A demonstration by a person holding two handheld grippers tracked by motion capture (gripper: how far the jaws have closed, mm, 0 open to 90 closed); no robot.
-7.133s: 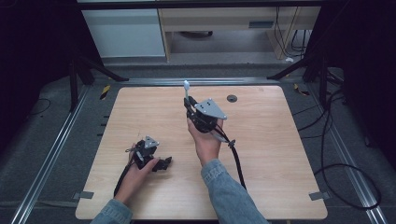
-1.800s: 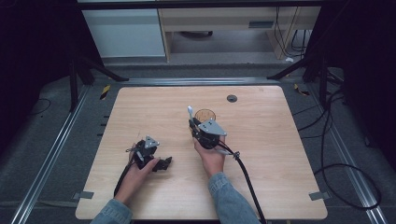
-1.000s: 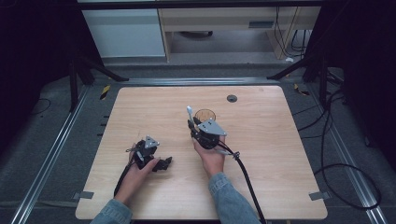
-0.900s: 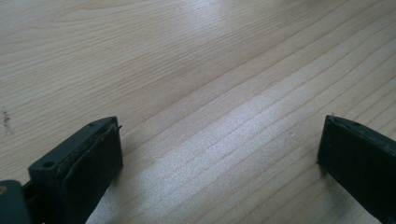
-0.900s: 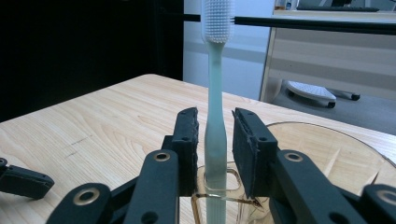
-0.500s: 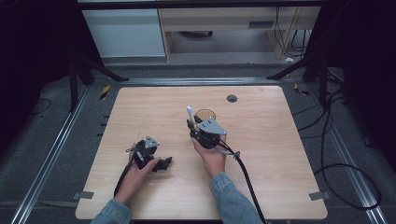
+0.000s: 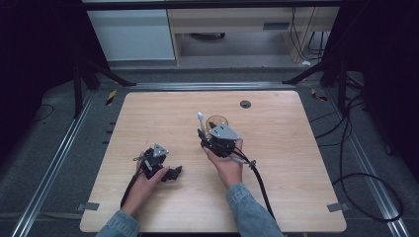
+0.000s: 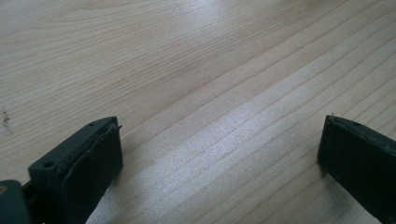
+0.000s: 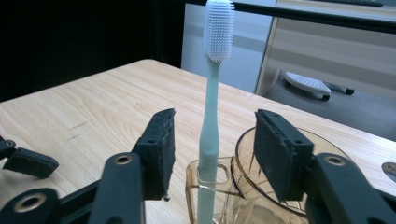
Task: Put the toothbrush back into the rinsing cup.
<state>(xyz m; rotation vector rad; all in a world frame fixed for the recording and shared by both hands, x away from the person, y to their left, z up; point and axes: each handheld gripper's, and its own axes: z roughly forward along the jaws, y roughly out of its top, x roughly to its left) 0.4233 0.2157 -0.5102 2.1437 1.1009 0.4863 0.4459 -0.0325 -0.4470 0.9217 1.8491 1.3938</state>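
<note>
A pale green toothbrush stands upright, bristles up, in the small square slot on the side of an amber see-through cup. My right gripper is open, with one jaw on either side of the handle and a gap on both sides. From above, the toothbrush and cup sit mid-table, just beyond the right gripper. My left gripper lies low on the table at the near left. It is open, with bare wood between its jaws.
A black round grommet is set in the wooden table near its far edge. The right gripper's cable trails back to the near edge. Metal rails and dark stands flank the table. A white cabinet stands beyond.
Since seven seconds ago the right gripper has come down and back toward the person, and the cup now shows beyond it. Over the last second nothing visibly moves. The left gripper stays put.
</note>
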